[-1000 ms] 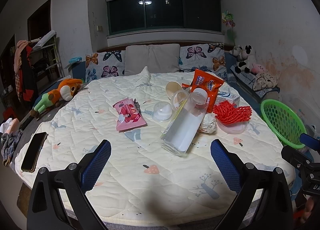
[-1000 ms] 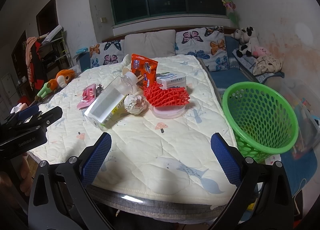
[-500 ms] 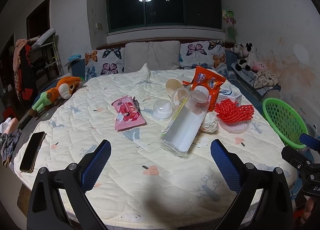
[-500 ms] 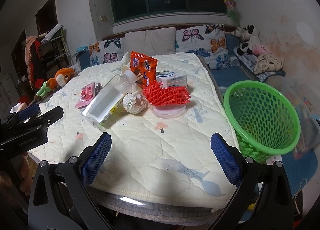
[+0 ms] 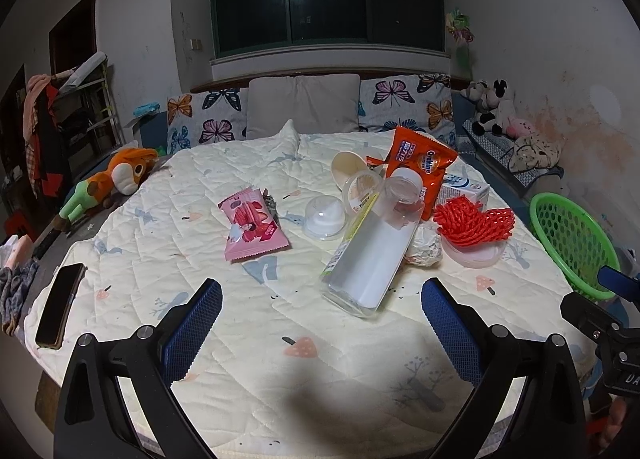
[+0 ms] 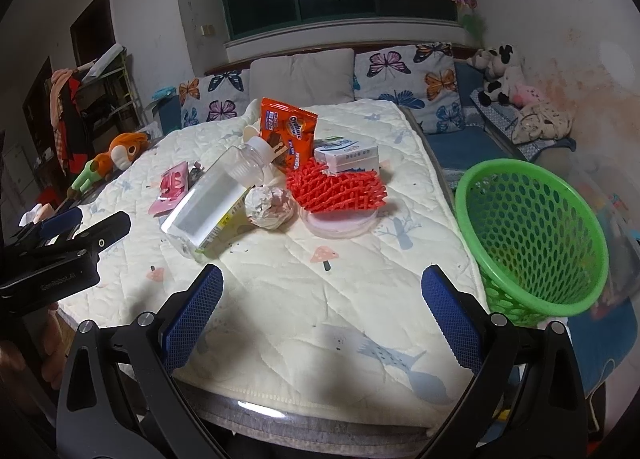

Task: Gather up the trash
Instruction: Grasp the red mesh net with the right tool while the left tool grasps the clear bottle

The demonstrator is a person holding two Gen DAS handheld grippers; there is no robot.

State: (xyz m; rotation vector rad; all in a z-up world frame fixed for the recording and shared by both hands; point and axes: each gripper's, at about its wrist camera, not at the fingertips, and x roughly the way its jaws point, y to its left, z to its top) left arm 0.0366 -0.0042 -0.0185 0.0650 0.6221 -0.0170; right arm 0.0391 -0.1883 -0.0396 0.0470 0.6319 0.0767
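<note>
The trash lies in a loose pile on the bed [image 5: 280, 339], on the cream quilt with small printed pictures. A clear plastic bottle [image 5: 370, 255] lies on its side in the middle of the pile, with its cap end pointing to the pillows. A crumpled paper ball [image 6: 269, 205] touches the bottle on its right side. Next to the ball, a red foam net [image 6: 340, 191] rests on top of a round pink lid [image 6: 340, 223]. Behind them stands an orange snack bag [image 6: 289, 131], leaning, and a small white carton [image 6: 347, 155] is just beside it. On the left of the bottle there is a clear dome lid [image 5: 323, 216], two paper cups [image 5: 352, 175] and, a little apart, a pink wrapper [image 5: 252, 225].

A green basket [image 6: 532, 235] stands tilted off the right edge of the bed, near the red net but not touching it.

The left gripper [image 5: 320, 323] hovers over the near part of the quilt, its jaws spread wide with nothing between them. The right gripper [image 6: 322, 319] is also spread wide and holds nothing, low over the near right corner of the bed.

A black phone [image 5: 60, 305] lies at the left edge of the bed, and an orange plush toy [image 5: 112, 183] lies farther back on that side.
</note>
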